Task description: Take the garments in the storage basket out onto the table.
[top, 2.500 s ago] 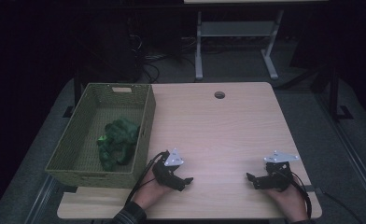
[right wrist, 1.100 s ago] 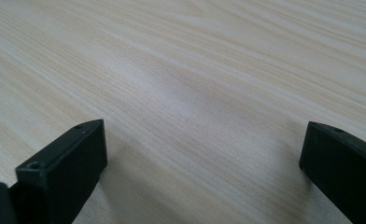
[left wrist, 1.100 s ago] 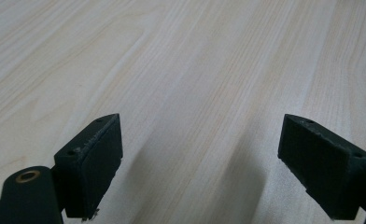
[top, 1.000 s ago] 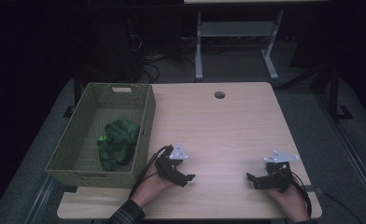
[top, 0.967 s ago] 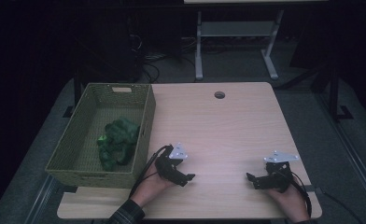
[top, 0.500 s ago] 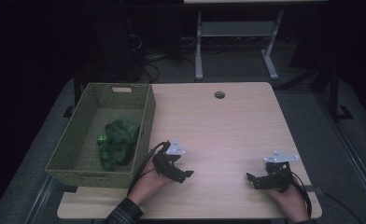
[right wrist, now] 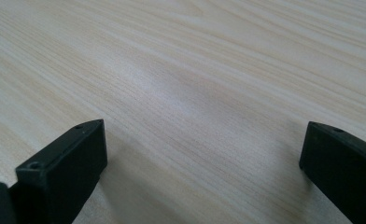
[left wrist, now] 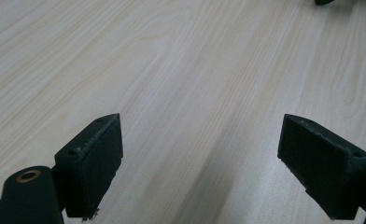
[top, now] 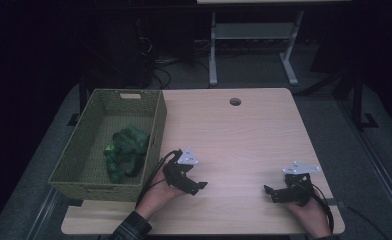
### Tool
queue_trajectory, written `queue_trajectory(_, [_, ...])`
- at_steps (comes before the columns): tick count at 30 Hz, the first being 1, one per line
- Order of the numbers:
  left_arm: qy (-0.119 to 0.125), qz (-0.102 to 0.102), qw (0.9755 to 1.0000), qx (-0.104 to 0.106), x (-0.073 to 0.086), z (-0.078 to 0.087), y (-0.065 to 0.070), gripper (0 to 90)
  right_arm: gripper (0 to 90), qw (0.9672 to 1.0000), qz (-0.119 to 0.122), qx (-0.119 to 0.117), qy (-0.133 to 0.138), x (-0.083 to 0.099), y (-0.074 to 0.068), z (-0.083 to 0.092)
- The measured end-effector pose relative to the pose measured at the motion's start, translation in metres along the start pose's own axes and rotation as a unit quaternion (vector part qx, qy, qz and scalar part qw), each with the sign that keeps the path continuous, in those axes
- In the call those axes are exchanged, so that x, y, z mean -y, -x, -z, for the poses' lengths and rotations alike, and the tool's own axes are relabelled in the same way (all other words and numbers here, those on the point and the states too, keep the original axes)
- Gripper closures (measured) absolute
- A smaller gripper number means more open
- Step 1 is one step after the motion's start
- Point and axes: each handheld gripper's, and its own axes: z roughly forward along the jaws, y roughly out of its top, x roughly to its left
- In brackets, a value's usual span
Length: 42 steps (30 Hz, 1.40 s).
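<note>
Light wooden table (top: 244, 135) with round cable hole (top: 235, 101) is set on dark grey carpet (top: 344, 130). White desk frame (top: 249, 45) and cables (top: 169, 62) are seen behind; room is dimly lit.

A light wooden table (top: 244, 135) with fine straight grain carries everything. A round cable hole (top: 235, 102) sits near its far edge, at about 12 o'clock. A green woven basket (top: 154, 125) stands on the table's left side, from 9 to 11 o'clock, overhanging the left edge. The middle of the top shows bare wood, pale and smooth under dim light.
</note>
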Motion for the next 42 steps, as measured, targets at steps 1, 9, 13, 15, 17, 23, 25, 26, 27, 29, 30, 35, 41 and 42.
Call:
queue_trajectory(1, [0.002,0.002,1.0,0.003,-0.001,0.002,-0.001,13.6,0.5,1.0,0.0,0.0,0.0,0.0,0.0,0.0])
queue_trajectory(9, [0.009,0.009,0.9998,0.013,-0.005,0.007,0.0,13.6,0.5,1.0,0.0,0.0,0.0,0.0,0.0,0.0])
queue_trajectory(13, [0.007,0.006,0.9998,0.017,-0.006,0.01,-0.001,13.6,0.5,1.0,-0.001,0.0,0.001,0.0,0.0,0.0])
queue_trajectory(15, [0.006,0.007,0.9997,0.021,-0.007,0.01,-0.001,13.6,0.5,1.0,-0.001,0.0,0.001,0.0,0.0,0.0])
queue_trajectory(17, [0.008,0.013,0.9996,0.025,-0.008,0.01,0.0,13.6,0.5,1.0,-0.001,0.0,0.001,0.0,0.0,0.0])
queue_trajectory(23, [0.003,0.007,0.9994,0.032,-0.01,0.014,0.001,13.6,0.5,1.0,-0.001,0.0,0.001,0.0,0.0,0.0])
queue_trajectory(25, [0.006,0.01,0.9994,0.034,-0.011,0.014,0.001,13.6,0.5,1.0,-0.001,0.0,0.001,0.0,0.0,0.0])
queue_trajectory(26, [0.005,0.01,0.9993,0.035,-0.011,0.015,0.001,13.6,0.5,1.0,-0.001,0.0,0.001,0.0,0.0,0.0])
queue_trajectory(27, [0.003,0.007,0.9994,0.035,-0.012,0.016,0.001,13.6,0.5,1.0,-0.001,0.0,0.001,0.0,0.0,0.0])
queue_trajectory(29, [0.003,0.004,0.9993,0.037,-0.013,0.018,0.001,13.5,0.5,1.0,-0.001,0.0,0.001,0.0,0.0,0.0])
queue_trajectory(30, [0.003,0.004,0.9993,0.037,-0.013,0.018,0.001,13.6,0.5,1.0,-0.001,0.0,0.001,0.0,0.0,0.0])
queue_trajectory(35, [0.011,0.011,0.9989,0.045,-0.015,0.019,0.001,13.5,0.5,1.0,-0.001,0.0,0.001,0.0,0.0,0.0])
queue_trajectory(41, [0.006,0.007,0.9988,0.048,-0.02,0.024,0.0,13.5,0.5,1.0,-0.001,0.0,0.001,0.0,0.0,0.0])
queue_trajectory(42, [0.006,0.007,0.9988,0.048,-0.02,0.024,0.0,13.5,0.5,1.0,-0.001,0.0,0.001,0.0,0.0,0.0])
